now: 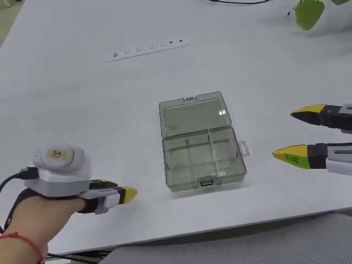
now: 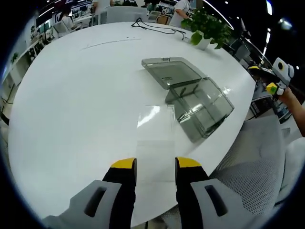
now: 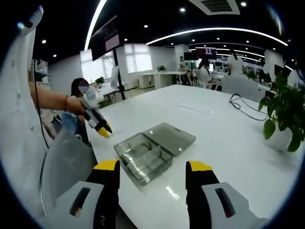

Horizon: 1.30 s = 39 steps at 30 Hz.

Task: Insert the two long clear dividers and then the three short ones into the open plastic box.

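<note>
The open clear plastic box (image 1: 203, 159) sits mid-table, its lid (image 1: 192, 113) laid back flat behind it. Thin clear walls show inside it. It also appears as the box (image 2: 202, 107) and the box (image 3: 143, 157). A flat clear divider piece (image 2: 155, 119) lies on the table in front of my left gripper (image 2: 155, 164), whose jaws stand apart. My left gripper (image 1: 129, 193) rests near the table's front edge, left of the box. My right gripper (image 1: 291, 133) hovers to the right of the box, open and empty, as the right gripper (image 3: 152, 166) also shows.
A white power strip (image 1: 147, 49) lies at the back of the white table (image 1: 82, 121). A potted plant (image 1: 308, 11) stands at the far right corner. A grey chair (image 2: 257, 171) sits just off the table's front edge. A black cable (image 2: 152, 26) runs along the far side.
</note>
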Motion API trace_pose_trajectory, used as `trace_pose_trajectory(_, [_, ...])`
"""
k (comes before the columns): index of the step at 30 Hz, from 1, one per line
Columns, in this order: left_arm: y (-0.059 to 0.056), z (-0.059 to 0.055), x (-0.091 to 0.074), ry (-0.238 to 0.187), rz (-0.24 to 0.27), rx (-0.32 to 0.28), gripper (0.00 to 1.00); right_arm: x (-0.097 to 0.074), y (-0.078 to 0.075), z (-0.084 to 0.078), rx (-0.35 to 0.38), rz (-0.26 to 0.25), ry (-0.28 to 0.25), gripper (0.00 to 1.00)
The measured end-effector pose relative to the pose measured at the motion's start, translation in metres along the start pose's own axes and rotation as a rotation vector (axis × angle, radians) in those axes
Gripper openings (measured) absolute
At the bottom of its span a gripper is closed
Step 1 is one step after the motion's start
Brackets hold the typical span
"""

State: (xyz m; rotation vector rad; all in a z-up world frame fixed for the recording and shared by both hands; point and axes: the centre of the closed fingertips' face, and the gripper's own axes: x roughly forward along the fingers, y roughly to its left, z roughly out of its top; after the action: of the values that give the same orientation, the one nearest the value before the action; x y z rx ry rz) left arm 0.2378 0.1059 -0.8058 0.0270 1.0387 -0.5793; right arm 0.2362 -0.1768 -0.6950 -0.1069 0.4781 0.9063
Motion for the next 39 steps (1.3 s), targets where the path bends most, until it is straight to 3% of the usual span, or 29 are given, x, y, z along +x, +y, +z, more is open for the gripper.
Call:
trace_pose_trajectory(6, [-0.017,0.022,-0.016,-0.100,-0.033,-0.024,0.30,0.003,0.005,0.001,0.007,0.006,0.010,0.56])
trace_pose_trajectory(8, [-0.027,0.033,-0.022,-0.150,-0.056,-0.022,0.30,0.004,0.008,0.004,0.018,0.009,0.007,0.56])
trace_pose_trajectory(16, [-0.061,0.059,-0.033,-0.258,-0.126,-0.028,0.30,0.016,0.023,0.017,0.051,0.018,-0.010,0.54])
trace_pose_trajectory(20, [-0.082,0.076,-0.039,-0.324,-0.181,-0.030,0.30,0.026,0.034,0.029,0.091,0.016,-0.036,0.53])
trace_pose_trajectory(27, [-0.109,0.093,-0.046,-0.386,-0.235,0.001,0.30,0.044,0.049,0.054,0.178,0.025,-0.110,0.44])
trace_pose_trajectory(32, [-0.126,0.101,-0.049,-0.417,-0.270,0.015,0.30,0.057,0.063,0.069,0.267,0.033,-0.142,0.33])
trace_pose_trajectory(39, [-0.139,0.106,-0.047,-0.424,-0.296,0.044,0.30,0.074,0.074,0.071,0.304,0.035,-0.130,0.24])
